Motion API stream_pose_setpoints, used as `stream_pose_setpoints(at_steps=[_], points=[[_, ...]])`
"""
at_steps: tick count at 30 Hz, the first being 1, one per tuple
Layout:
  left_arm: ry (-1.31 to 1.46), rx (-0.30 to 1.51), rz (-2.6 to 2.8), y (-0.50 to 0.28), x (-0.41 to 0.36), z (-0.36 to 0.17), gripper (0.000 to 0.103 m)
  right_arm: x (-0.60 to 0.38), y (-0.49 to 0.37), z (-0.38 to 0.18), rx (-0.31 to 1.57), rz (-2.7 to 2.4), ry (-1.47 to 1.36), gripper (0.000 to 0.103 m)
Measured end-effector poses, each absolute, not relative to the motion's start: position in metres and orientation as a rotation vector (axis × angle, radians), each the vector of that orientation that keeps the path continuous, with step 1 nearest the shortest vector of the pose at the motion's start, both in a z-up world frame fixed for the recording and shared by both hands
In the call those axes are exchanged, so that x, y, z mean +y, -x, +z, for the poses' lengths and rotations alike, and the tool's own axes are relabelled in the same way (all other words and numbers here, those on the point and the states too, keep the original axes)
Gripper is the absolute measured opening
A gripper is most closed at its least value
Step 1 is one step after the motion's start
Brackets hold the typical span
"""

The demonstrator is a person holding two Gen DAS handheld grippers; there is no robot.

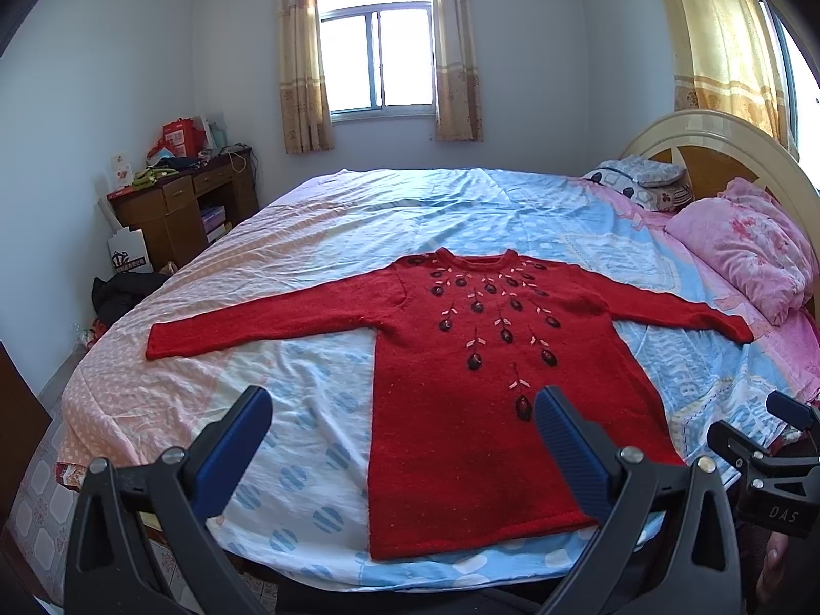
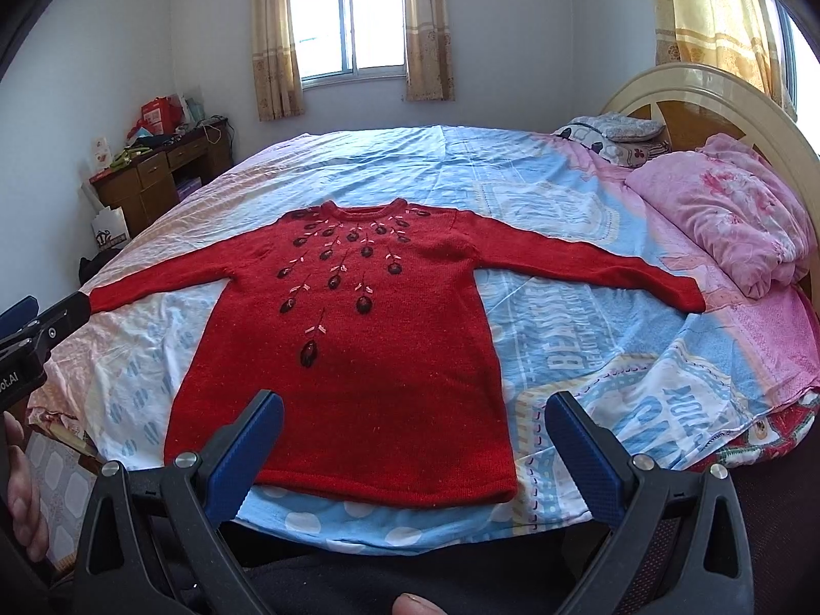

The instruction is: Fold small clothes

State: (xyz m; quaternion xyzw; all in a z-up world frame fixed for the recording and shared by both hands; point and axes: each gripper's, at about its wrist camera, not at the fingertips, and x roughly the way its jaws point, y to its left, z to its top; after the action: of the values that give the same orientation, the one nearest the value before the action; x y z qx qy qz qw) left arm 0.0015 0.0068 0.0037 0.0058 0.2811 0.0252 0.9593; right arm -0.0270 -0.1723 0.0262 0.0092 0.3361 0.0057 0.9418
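Bare bed sheet (image 2: 359, 164) lies open around the spread red sweater (image 2: 359, 348). The pink quilt (image 2: 728, 215) crowds the right sleeve end, near the headboard (image 2: 666, 87).

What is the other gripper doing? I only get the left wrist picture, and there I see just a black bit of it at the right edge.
Observer: The right gripper is wide open, with nothing between its blue fingers, and it points at the lower part of the red sweater.
Operator: The left gripper hides the hem's right corner from me. Is that corner folded over?
Observer: No. In the right wrist view the corner lies flat on the bedsheet.
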Motion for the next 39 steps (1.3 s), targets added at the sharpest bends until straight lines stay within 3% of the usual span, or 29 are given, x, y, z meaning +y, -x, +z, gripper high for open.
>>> stream_pose_setpoints(at_steps=[27,39], points=[[-0.068,0.565,0.035,-0.011,-0.002,-0.001,0.103,-0.179,0.018,0.016,0.695,0.002,-0.010,0.102],[-0.173,0.554,-0.031,-0.073,-0.039,-0.021,0.103,-0.228,-0.033,-0.019,0.754,-0.083,-0.004,0.102]])
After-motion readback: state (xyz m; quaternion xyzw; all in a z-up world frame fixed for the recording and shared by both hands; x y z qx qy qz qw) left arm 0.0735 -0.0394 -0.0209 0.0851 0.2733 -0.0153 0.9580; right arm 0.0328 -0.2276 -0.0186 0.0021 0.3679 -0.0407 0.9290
